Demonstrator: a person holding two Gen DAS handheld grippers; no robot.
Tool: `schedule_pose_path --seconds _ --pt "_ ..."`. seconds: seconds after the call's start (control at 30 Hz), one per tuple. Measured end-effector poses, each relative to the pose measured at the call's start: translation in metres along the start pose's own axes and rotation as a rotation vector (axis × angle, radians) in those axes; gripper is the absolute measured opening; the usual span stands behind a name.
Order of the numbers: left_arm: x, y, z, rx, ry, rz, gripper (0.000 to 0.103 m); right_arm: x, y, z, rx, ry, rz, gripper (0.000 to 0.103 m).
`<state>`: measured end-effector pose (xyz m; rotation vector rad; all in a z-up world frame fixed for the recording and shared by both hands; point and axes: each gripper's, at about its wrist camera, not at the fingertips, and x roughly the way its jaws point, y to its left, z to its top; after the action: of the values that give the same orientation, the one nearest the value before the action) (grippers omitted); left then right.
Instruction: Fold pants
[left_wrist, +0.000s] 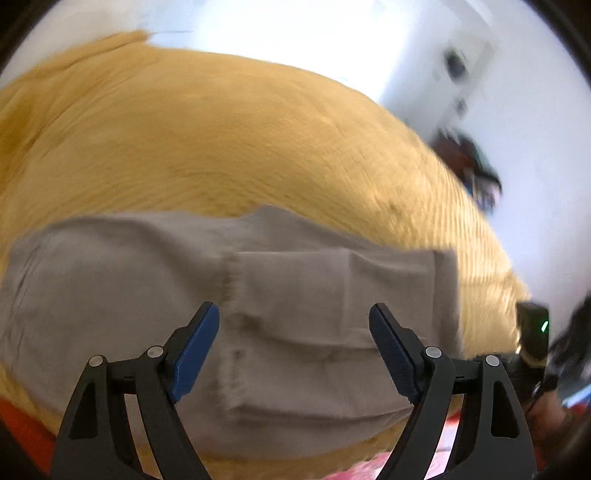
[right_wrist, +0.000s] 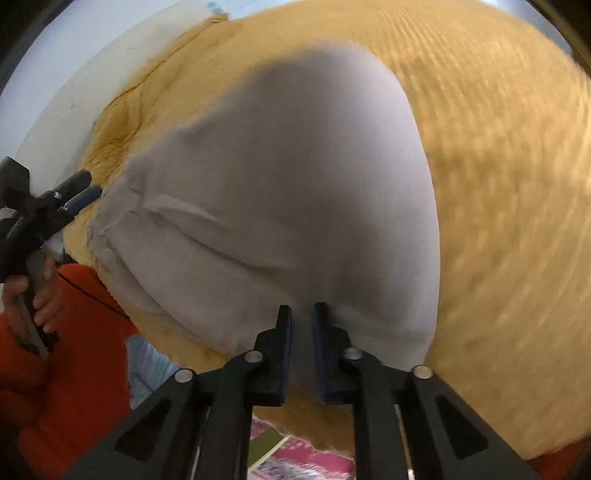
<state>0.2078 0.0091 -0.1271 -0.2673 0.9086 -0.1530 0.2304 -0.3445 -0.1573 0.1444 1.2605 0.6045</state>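
Grey pants (left_wrist: 258, 295) lie on a mustard-yellow blanket (left_wrist: 221, 140). In the left wrist view my left gripper (left_wrist: 294, 325) is open above the pants, holding nothing, its blue pads (left_wrist: 195, 350) spread wide. In the right wrist view my right gripper (right_wrist: 303, 325) is shut on the near edge of the pants (right_wrist: 295, 192), and the cloth bulges up and away from the jaws. The left gripper (right_wrist: 79, 197) shows there at the far left, beside the pants' left edge, held by a hand.
The yellow blanket (right_wrist: 498, 221) covers the surface all round the pants. An orange sleeve (right_wrist: 66, 369) is at lower left. A pink patterned cloth (right_wrist: 295, 458) lies below the blanket's near edge. Dark items (left_wrist: 472, 166) stand by a white wall.
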Motion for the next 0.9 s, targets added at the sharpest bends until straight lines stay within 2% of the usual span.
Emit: schedule_pose_path --seconds 0.07,0.13,0.2,0.27,0.33,0.37,0.43,0.47,0.53,0.57,0.63,0.67,0.8,0.83,0.87,0.9 --pt "0.029 -0.011 -0.001 0.054 0.083 0.028 0.084 -0.015 -0.001 0.009 0.03 -0.022 0.01 0.009" --pt "0.053 -0.005 -0.011 0.028 0.156 0.08 0.077 -0.036 0.009 0.021 0.018 -0.083 0.002 0.011" --pt "0.061 0.0 -0.021 0.017 0.178 0.076 0.077 -0.057 0.019 0.046 -0.012 -0.15 0.016 0.011" --pt "0.059 -0.003 -0.031 0.079 0.168 0.094 0.077 -0.06 0.026 0.066 -0.034 -0.16 0.026 0.011" --pt "0.059 -0.008 -0.037 0.137 0.175 0.123 0.077 -0.043 0.032 0.094 -0.049 -0.144 0.016 0.011" --pt "0.059 -0.01 -0.039 0.148 0.179 0.13 0.077 -0.03 0.026 0.104 -0.041 -0.122 -0.024 0.011" --pt "0.058 -0.008 -0.041 0.138 0.191 0.127 0.077 0.007 -0.003 0.121 0.024 -0.043 -0.109 0.0" --pt "0.058 -0.007 -0.043 0.128 0.198 0.122 0.077 0.022 -0.02 0.125 0.091 -0.015 -0.113 0.0" --pt "0.053 -0.006 -0.047 0.123 0.206 0.114 0.077 0.021 -0.031 0.131 0.175 -0.051 -0.067 0.0" --pt "0.052 -0.005 -0.049 0.129 0.209 0.114 0.077 0.012 -0.029 0.128 0.188 -0.094 -0.064 0.0" --pt "0.051 -0.004 -0.053 0.141 0.211 0.114 0.077 -0.011 -0.021 0.118 0.149 -0.149 -0.068 0.008" --pt "0.051 -0.004 -0.054 0.144 0.209 0.111 0.077 -0.025 -0.014 0.11 0.121 -0.167 -0.058 0.009" --pt "0.049 -0.002 -0.055 0.142 0.218 0.104 0.077 -0.061 0.001 0.062 0.067 -0.202 0.035 0.01" --pt "0.049 -0.001 -0.054 0.141 0.22 0.104 0.077 -0.059 0.001 0.051 0.062 -0.184 0.043 0.011" --pt "0.049 -0.001 -0.054 0.139 0.225 0.103 0.077 -0.048 0.003 0.041 0.063 -0.126 0.035 0.012" --pt "0.049 0.0 -0.053 0.136 0.229 0.1 0.078 -0.03 -0.005 0.02 0.082 -0.027 -0.013 0.012"
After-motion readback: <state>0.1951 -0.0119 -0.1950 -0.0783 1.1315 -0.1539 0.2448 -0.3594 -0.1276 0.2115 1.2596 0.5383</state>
